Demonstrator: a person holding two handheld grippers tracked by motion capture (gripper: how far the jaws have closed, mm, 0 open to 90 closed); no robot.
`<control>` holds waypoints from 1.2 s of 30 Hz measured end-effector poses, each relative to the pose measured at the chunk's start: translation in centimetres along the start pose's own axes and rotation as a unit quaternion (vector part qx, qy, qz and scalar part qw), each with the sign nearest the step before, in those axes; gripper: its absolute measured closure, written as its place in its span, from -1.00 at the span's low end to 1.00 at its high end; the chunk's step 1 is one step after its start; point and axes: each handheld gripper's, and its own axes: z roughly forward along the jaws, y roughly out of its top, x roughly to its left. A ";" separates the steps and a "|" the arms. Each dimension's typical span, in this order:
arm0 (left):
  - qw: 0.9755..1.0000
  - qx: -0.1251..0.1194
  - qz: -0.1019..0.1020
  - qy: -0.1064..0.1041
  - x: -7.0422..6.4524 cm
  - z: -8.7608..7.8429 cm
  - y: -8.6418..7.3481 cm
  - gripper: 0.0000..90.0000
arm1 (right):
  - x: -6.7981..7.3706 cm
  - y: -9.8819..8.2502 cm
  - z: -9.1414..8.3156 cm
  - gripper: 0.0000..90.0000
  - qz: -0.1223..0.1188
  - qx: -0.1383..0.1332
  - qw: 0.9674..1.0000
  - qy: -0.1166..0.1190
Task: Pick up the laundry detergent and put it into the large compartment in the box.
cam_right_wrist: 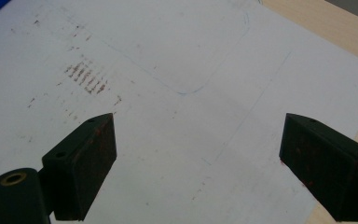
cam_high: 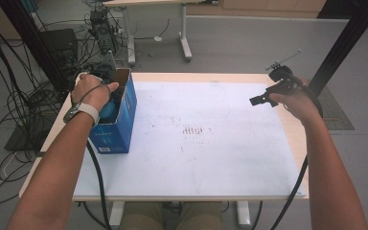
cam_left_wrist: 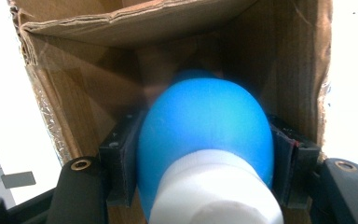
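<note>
Inside the cardboard box (cam_left_wrist: 121, 28), I am watching my left gripper (cam_left_wrist: 205, 163) pinching a blue bulb (cam_left_wrist: 205, 126) with a white neck, its pads pressing both flanks. Its box is sitting at the table's (cam_high: 211, 76) left edge. Over the stained white sheet (cam_right_wrist: 177, 56), my right gripper (cam_right_wrist: 198, 163) is hovering with jaws spread wide.

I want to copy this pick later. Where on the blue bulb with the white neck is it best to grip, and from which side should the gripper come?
Grip the blue bulb across its widest part, as the left gripper does now, one pad on each flank. Come from the open top of the box, neck end towards the gripper. The cardboard walls close every other side, and the round flanks probably seat better than the narrow white neck.
</note>
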 end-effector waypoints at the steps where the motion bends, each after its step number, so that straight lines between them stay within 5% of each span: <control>1: 1.000 -0.001 0.000 0.000 0.0 0.0 0.0 -0.18 | 0.0 0.0 0.0 -0.76 0.000 0.000 1.000 0.000; 36: 1.000 -0.005 0.004 -0.002 0.3 0.1 -0.1 -0.24 | 0.1 -0.1 -0.2 -0.76 0.001 0.001 1.000 -0.002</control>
